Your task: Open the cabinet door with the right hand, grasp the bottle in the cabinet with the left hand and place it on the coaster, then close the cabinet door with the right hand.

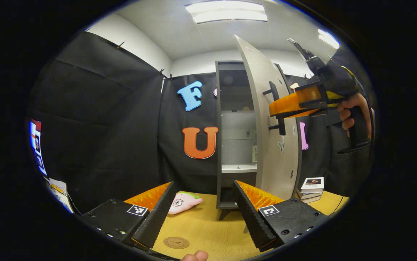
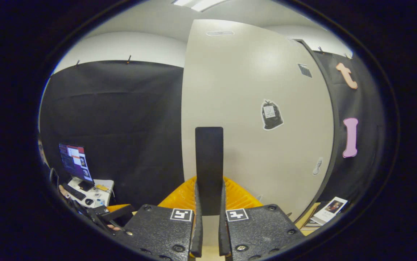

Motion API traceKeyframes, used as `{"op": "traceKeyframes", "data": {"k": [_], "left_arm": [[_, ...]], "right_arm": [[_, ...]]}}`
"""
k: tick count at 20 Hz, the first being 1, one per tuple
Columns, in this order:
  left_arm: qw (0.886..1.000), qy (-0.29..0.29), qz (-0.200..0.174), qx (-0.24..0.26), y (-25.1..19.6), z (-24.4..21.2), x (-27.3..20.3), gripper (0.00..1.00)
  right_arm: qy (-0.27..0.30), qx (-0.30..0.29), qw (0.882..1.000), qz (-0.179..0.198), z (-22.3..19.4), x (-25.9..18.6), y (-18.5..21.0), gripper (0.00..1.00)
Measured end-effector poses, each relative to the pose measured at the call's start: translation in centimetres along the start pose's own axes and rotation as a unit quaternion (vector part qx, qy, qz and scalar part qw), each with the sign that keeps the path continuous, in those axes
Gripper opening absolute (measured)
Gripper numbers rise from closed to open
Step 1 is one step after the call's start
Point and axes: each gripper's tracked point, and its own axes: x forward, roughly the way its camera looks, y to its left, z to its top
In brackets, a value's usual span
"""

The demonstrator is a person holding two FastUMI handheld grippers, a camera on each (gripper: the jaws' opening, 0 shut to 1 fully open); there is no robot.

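Observation:
The tall grey cabinet [image 1: 218, 145] stands on the wooden table with its pale door [image 1: 266, 145] swung partly open. A small bottle [image 1: 254, 154] stands on a shelf inside, half hidden by the door's edge. My right gripper [image 1: 275, 110], held by a hand, is shut on the door's black handle [image 1: 274, 95]. In the right gripper view the handle [image 2: 209, 163] rises between the closed fingers of my right gripper [image 2: 209, 188], with the door [image 2: 252, 90] close behind. My left gripper [image 1: 204, 185] is open and holds nothing, low in front of the cabinet. A round brown coaster [image 1: 176, 242] lies on the table beneath it.
A pink plush toy [image 1: 183, 202] lies left of the cabinet's base. A stack of books [image 1: 312, 188] sits at the right, behind the door, and appears as books [image 2: 330, 210] in the right gripper view. A monitor [image 2: 75, 161] and a cluttered desk stand beyond the booth.

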Motion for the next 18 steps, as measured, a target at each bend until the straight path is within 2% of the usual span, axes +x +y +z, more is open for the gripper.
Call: {"op": "traceKeyframes", "data": {"k": [3,8,14,18], "left_arm": [[1.000,-0.002,-0.016,-0.005,-1.5,0.2,0.3,0.95],[0.998,-0.001,-0.055,-0.010,-4.9,0.2,0.9,0.95],[0.995,-0.007,-0.095,-0.019,-8.5,0.5,0.9,0.95],[0.995,-0.006,-0.099,-0.017,-9.2,0.2,0.2,0.95]], "right_arm": [[0.007,-0.010,1.000,-0.017,-0.1,-1.2,-0.7,0.21],[-0.002,-0.001,0.998,-0.058,0.2,-6.3,-1.5,0.20],[-0.022,0.011,0.992,-0.122,-0.3,-10.7,-6.3,0.20],[-0.022,-0.008,0.983,-0.182,-0.4,-12.5,-9.0,0.19]]}}
